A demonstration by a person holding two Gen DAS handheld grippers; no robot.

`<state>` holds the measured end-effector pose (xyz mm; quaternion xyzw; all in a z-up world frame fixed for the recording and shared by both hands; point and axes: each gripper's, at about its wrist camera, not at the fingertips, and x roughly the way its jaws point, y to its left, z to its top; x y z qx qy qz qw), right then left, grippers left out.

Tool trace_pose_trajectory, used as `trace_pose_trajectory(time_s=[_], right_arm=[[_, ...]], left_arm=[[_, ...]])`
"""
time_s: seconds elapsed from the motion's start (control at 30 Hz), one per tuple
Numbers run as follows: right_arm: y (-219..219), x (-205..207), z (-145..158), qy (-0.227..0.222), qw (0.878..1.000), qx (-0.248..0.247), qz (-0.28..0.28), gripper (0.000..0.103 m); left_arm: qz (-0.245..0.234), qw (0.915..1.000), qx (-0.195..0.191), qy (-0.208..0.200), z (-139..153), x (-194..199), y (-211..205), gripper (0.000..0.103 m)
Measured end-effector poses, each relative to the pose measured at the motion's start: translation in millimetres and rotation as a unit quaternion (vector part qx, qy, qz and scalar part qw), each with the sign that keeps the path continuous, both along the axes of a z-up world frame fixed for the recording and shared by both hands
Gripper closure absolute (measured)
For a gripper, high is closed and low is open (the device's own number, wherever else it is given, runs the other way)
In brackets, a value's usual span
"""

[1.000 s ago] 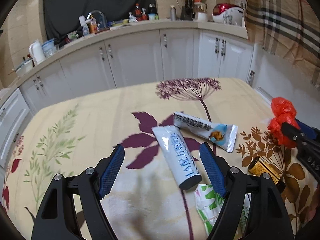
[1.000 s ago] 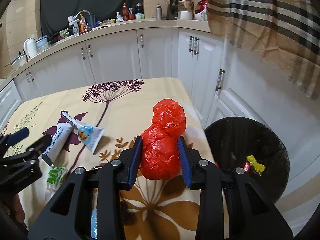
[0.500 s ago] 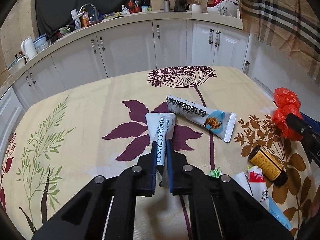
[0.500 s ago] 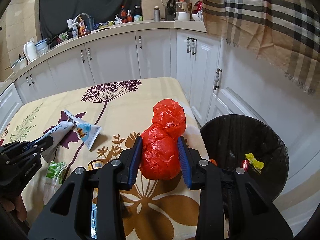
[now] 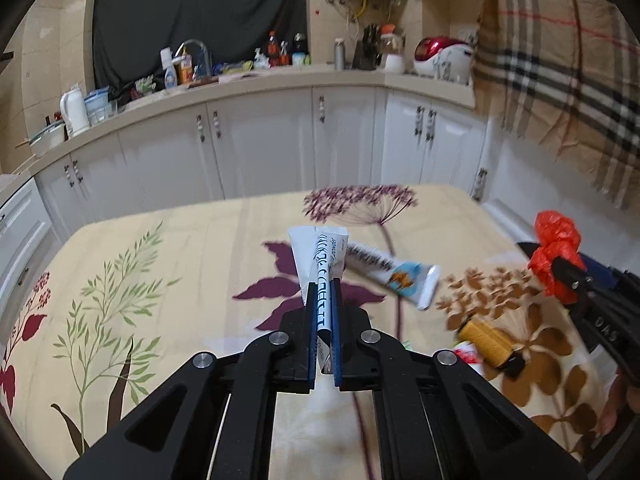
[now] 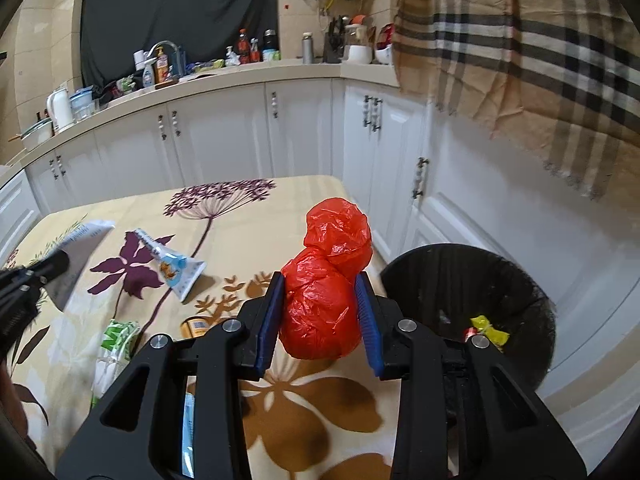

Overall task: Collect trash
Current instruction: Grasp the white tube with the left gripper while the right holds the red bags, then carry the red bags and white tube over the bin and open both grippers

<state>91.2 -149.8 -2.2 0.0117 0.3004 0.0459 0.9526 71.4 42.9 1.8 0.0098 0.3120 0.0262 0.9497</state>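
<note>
My left gripper [image 5: 322, 292] is shut on a white tube with blue lettering [image 5: 320, 256] and holds it above the floral tablecloth [image 5: 180, 264]. The tube also shows in the right wrist view [image 6: 78, 246], at the far left. My right gripper [image 6: 320, 284] is shut on a red plastic bag [image 6: 326, 288], held above the table's right edge beside the black trash bin [image 6: 480, 280]. The red bag also shows in the left wrist view [image 5: 556, 248]. A second tube with a blue end [image 5: 394, 272] lies on the cloth.
A yellow-labelled small bottle [image 5: 490, 342] and a green and white wrapper [image 6: 116, 336] lie on the cloth near me. The bin holds a yellow wrapper [image 6: 490, 330]. White cabinets [image 6: 304, 128] stand behind the table. A plaid curtain [image 6: 520, 48] hangs at the right.
My left gripper has shut on the white tube and lifted it off the cloth. My right gripper still holds the red bag, raised slightly, closer to the bin.
</note>
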Motion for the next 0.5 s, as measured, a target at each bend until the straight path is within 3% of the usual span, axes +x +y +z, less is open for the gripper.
trace_pose_trajectory(time_s=[0.5], right_arm=[[-75.2,-15.7,7.1,-0.032,0.993,-0.030,-0.106,0.069]], left_arm=[[-0.099,0.9943,-0.020,-0.034,15.1,15.7,-86.9,0.097]])
